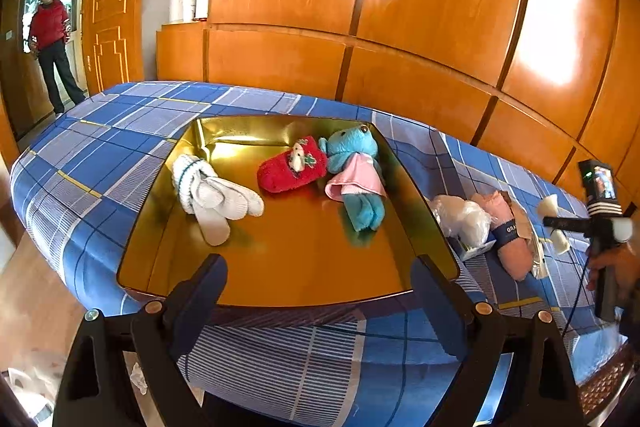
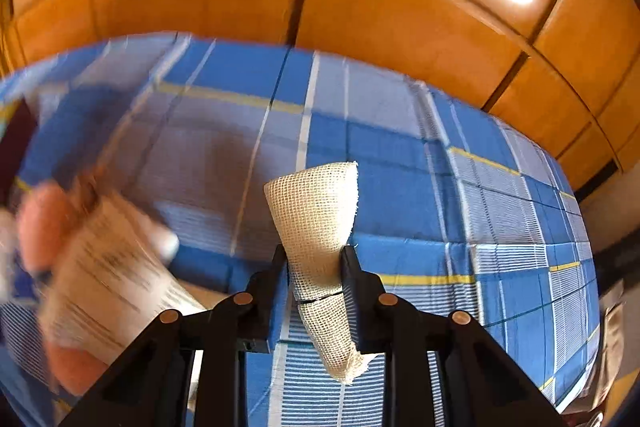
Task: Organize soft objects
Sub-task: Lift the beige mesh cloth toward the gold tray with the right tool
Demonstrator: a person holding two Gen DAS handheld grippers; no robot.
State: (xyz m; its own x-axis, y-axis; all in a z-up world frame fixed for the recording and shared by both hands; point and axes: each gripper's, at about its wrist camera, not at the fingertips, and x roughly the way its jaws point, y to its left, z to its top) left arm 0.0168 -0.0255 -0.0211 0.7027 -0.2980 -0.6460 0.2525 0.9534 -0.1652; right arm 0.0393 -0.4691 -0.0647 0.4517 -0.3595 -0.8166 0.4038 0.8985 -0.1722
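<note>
While the right gripper [image 2: 314, 255] pinches a roll of gauze bandage [image 2: 316, 211] at its waist, squeezing the soft mesh into an hourglass, the roll hangs clear above the blue plaid bedspread [image 2: 400, 187], well to the right of the tray. The mid-body grip likely keeps the roll from unwinding or slipping out endwise during the carry.

The left gripper [image 1: 316, 283] hovers at the near rim of the gold metal tray [image 1: 400, 163], jaws spread wide and holding nothing (probably waiting its turn, or ready to steady the tray). Inside the tray lie white knit gloves [image 1: 212, 195] at the left, with a red fuzzy sock [image 1: 292, 165] and a blue teddy bear [image 1: 354, 171] touching each other toward the back right; the middle floor is bare, a sensible landing spot for the bandage.

Just right of the tray, a crumpled plastic bag [image 1: 460, 217] and a pink rolled cloth [image 1: 508, 235] rest on the bed, seemingly awaiting collection.
</note>
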